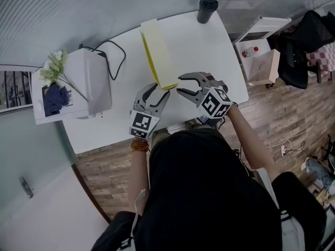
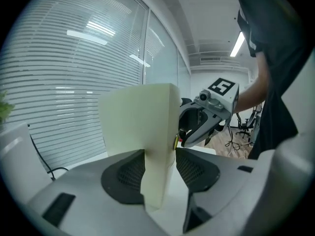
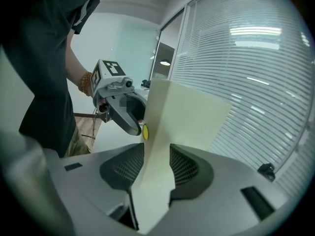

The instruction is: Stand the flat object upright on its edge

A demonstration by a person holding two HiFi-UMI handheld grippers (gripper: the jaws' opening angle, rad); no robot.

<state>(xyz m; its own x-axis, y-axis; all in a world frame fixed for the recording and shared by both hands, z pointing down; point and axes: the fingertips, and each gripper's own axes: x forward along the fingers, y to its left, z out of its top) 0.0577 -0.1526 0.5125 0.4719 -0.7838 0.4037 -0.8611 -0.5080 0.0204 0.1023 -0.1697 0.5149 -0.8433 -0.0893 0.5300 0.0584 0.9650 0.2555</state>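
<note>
Head view: pale yellow panel (image 1: 157,51) is on the white table (image 1: 214,51), running from the far edge toward the near side. It looks up on its long edge. Both grippers hold the near end. Left gripper (image 1: 161,89) comes in from the left, right gripper (image 1: 179,84) from the right, tips nearly meeting. White box (image 1: 91,82) with a cable (image 1: 112,56) sits to the left, dark cylinder (image 1: 207,8) at the far right corner.

Left gripper view: jaws clamped on the panel (image 2: 140,127), a pad flat on each face. Panel stands vertical between them. Right gripper sits just beside it on the right. Can't tell if the bottom edge is seated on the table.

Right gripper view: same story. Pads pressed on both faces of the panel (image 3: 187,117), sheet vertical, left gripper touching or nearly touching the near edge.

Risks, my read:
- Both grips are at one end and the far end is free. A slight wrist roll probably twists or leans the whole panel.
- If one gripper lets go first, the other's side load likely tips it.
- If it is let go before the edge sits flat, it falls, either left toward the box and cable or right onto bare table.
- Table looks smooth, so the bottom edge could skid out.
</note>
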